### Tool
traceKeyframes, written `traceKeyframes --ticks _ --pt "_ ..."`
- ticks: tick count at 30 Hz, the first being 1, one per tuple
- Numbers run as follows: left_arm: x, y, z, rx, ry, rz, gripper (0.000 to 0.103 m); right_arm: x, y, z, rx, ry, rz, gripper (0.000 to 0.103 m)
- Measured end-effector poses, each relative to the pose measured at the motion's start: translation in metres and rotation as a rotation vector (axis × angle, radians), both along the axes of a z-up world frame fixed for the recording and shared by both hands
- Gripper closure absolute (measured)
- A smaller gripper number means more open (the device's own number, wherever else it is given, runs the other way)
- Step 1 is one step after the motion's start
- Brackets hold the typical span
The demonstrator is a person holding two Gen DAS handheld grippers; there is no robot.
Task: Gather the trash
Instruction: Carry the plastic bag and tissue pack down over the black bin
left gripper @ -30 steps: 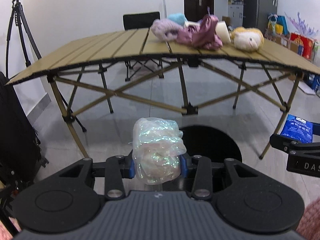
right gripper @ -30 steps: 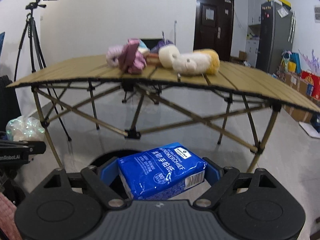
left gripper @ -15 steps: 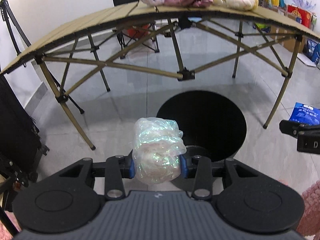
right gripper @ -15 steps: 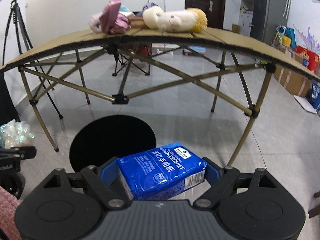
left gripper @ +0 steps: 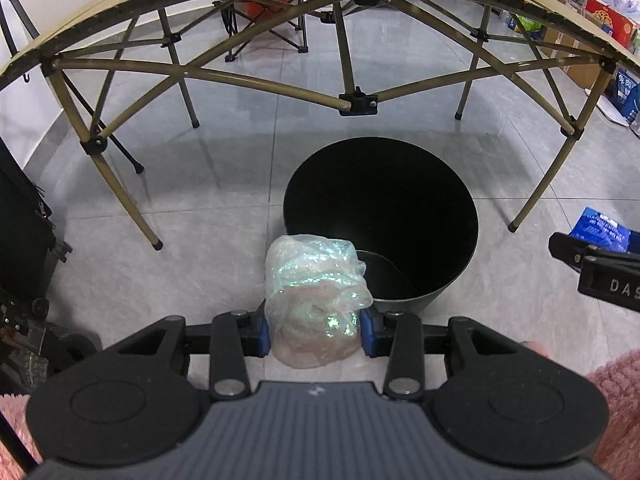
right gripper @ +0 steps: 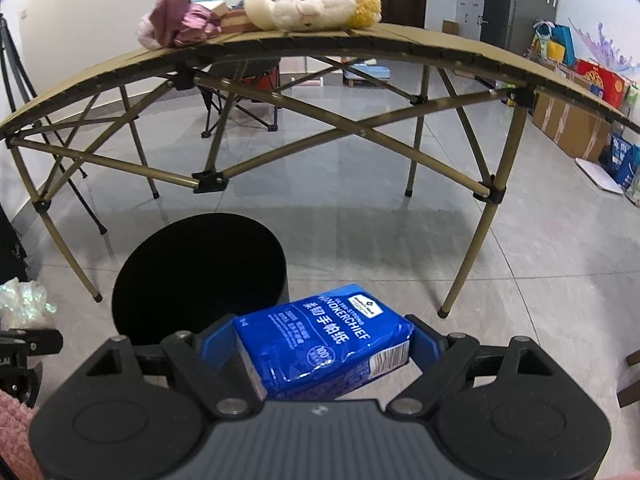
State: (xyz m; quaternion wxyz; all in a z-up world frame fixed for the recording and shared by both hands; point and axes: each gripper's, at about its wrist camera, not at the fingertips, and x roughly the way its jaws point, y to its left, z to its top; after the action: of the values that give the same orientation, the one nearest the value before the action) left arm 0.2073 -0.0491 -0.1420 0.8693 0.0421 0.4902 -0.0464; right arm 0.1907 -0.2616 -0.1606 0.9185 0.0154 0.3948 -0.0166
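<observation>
My left gripper is shut on a crumpled iridescent plastic bag and holds it just short of the near rim of a black round trash bin on the floor. My right gripper is shut on a blue handkerchief tissue pack and holds it to the right of the same bin. The right gripper with the blue pack also shows at the right edge of the left wrist view. The plastic bag shows at the left edge of the right wrist view.
A tan folding table stands over the floor behind the bin, with crossed legs. A plush toy and pink cloth items lie on it. Boxes stand at the right; a black case at the left.
Both grippers have dropped below table height and tilted down toward the bin, which now looks larger and nearer. Both still hold their items.
</observation>
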Motion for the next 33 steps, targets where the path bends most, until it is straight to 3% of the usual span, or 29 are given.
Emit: traceKeyframes --ticks 13,33 --pt "0.042 -0.036 -0.011 -0.030 0.070 0.004 0.063 0.027 -0.026 -0.019 0.014 0.053 -0.082 0.016" --pt "0.115 -0.086 -0.023 -0.095 0.114 0.051 0.063 0.060 -0.052 -0.032 0.017 0.075 -0.158 0.016"
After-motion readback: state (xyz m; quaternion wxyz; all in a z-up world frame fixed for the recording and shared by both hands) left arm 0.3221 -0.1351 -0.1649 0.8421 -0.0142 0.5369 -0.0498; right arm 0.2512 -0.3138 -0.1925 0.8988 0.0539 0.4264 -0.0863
